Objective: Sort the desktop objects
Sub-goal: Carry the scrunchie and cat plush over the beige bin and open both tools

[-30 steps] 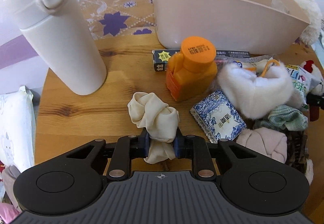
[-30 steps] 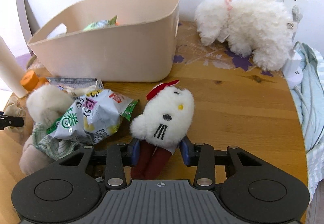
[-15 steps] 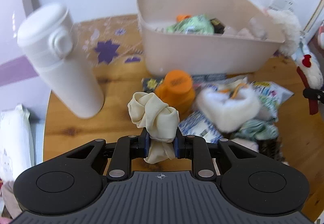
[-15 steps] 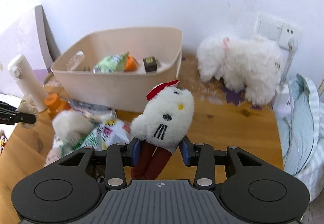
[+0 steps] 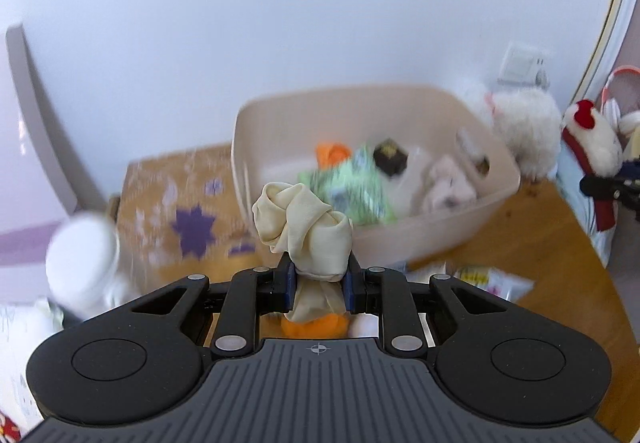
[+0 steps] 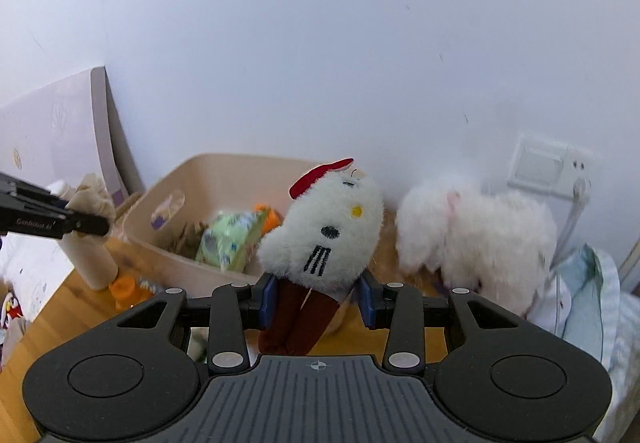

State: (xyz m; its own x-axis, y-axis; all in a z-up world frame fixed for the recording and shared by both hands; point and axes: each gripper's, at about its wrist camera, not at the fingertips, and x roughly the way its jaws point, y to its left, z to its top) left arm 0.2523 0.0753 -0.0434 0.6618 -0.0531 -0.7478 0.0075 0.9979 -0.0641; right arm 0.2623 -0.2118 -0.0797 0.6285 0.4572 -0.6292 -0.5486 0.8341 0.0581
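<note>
My left gripper is shut on a knotted cream cloth and holds it high above the table, in front of the beige bin. My right gripper is shut on a white plush cat with a red bow and dark red legs, held in the air near the bin. The bin holds a green packet, an orange item and other small things. The left gripper and cloth also show at the left of the right wrist view.
A white flask stands at the left on the wooden table. An orange bottle and snack packets lie below the bin. A large white fluffy toy sits by the wall socket.
Both grippers have risen well above the table with their loads. The bin's inside now shows from above in both views.
</note>
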